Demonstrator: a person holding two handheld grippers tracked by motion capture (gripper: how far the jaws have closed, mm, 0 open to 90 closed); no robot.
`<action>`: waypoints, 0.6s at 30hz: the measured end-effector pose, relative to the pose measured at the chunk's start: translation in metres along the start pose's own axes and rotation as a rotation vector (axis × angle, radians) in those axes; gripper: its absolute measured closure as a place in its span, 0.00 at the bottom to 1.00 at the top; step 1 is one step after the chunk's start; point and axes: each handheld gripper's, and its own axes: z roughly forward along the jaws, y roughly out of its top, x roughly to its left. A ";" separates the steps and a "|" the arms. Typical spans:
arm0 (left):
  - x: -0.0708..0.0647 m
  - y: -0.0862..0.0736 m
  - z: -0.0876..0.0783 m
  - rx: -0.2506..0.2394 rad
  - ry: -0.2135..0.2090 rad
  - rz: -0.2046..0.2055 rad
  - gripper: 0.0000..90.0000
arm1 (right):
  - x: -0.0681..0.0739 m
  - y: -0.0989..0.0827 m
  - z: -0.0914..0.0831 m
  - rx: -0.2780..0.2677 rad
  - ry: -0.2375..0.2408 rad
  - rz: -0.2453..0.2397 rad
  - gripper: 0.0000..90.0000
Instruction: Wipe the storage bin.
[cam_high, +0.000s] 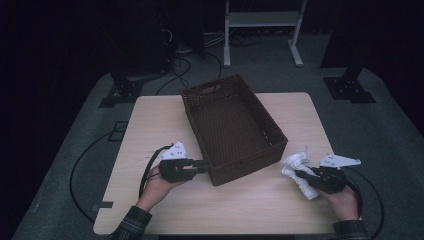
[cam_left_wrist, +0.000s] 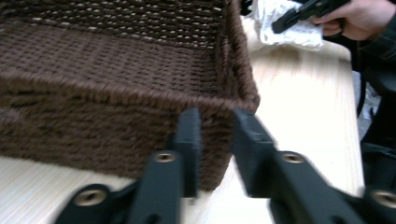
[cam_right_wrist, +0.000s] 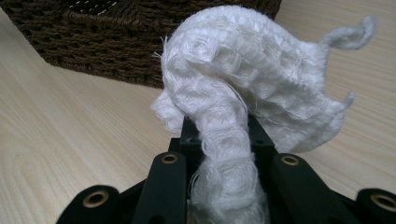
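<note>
Right gripper (cam_high: 302, 174) fingers clenched on bunched white cloth (cam_right_wrist: 243, 88), held just above bench (cam_high: 240, 210), right of brown wicker basket (cam_high: 232, 127). Left gripper (cam_high: 202, 164) fingers released, slightly apart at basket's near corner, nothing between them.
</note>
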 end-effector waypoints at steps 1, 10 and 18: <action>0.000 -0.003 -0.001 0.005 0.010 -0.006 0.72 | 0.000 0.000 0.000 -0.001 -0.001 0.001 0.82; 0.003 -0.022 0.015 0.108 0.077 -0.039 0.30 | 0.001 0.001 0.001 0.004 0.004 -0.006 0.82; 0.000 -0.037 0.034 0.171 0.101 -0.026 0.19 | 0.001 0.000 0.002 0.004 0.004 -0.006 0.82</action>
